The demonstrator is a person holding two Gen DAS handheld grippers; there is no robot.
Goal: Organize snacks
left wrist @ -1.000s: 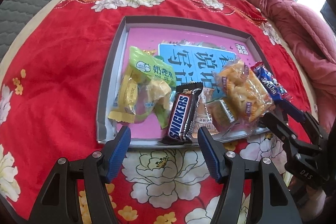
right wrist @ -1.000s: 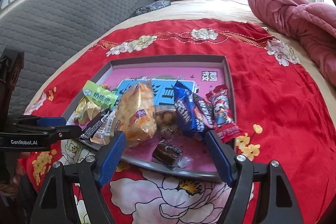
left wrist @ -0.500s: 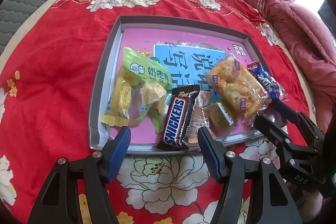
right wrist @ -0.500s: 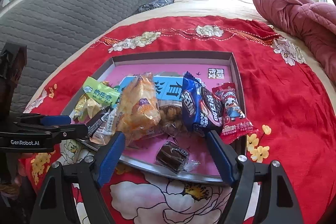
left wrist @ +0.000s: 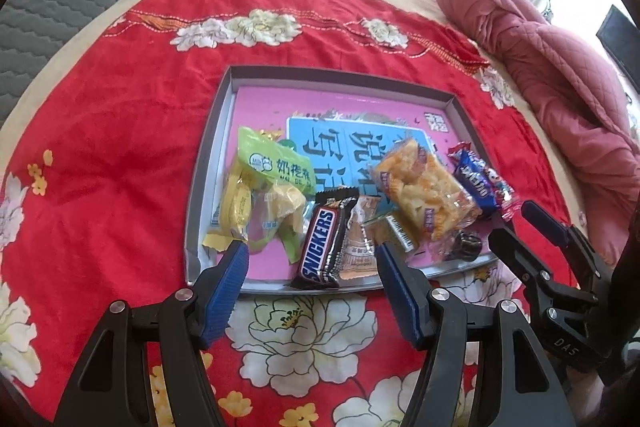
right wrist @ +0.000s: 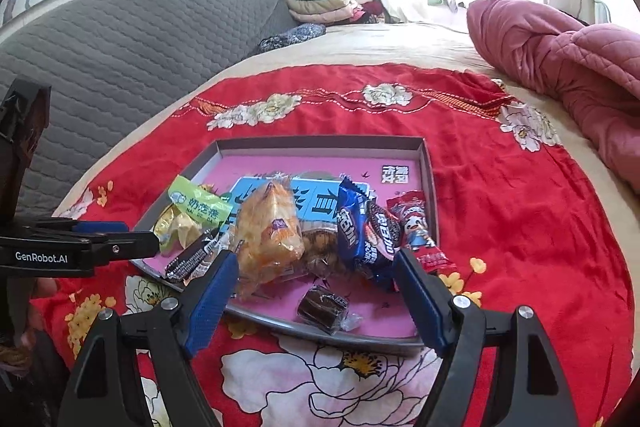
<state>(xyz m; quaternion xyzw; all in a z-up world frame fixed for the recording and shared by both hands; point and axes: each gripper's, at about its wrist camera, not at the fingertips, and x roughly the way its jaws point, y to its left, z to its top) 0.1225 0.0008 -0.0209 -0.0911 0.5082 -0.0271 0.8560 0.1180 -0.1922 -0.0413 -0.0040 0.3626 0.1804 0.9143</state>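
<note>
Both pairs of jaws stand wide apart and hold nothing. From its own camera the left gripper [left wrist: 312,259] hangs over the near edge of the shallow grey tray [left wrist: 208,163], its blue pads either side of the Snickers bar [left wrist: 320,247]. That bar lies lengthwise toward the camera, its far end tilted a little to the right and its near end overhanging the tray's front rim. Just left of it sits the green-and-yellow candy bag [left wrist: 272,195], its long axis running from the far left down toward the bar. To the right, a clear pack of orange crackers [left wrist: 424,191] lies slanted, its long axis going from far left to near right, with a blue Oreo pack [left wrist: 476,183] close beside it.

In the right wrist view the right gripper [right wrist: 316,267] hovers at the tray's near rim, with the small dark-wrapped chocolate [right wrist: 322,309] low between its fingers, lying crosswise in the tray. The cracker pack [right wrist: 268,235] stands propped, tilted up and away. The Oreo pack [right wrist: 366,235] points away from the camera, and a red candy packet [right wrist: 420,231] runs alongside it by the right wall. All of it rests on a red floral cloth [right wrist: 520,227].
</note>
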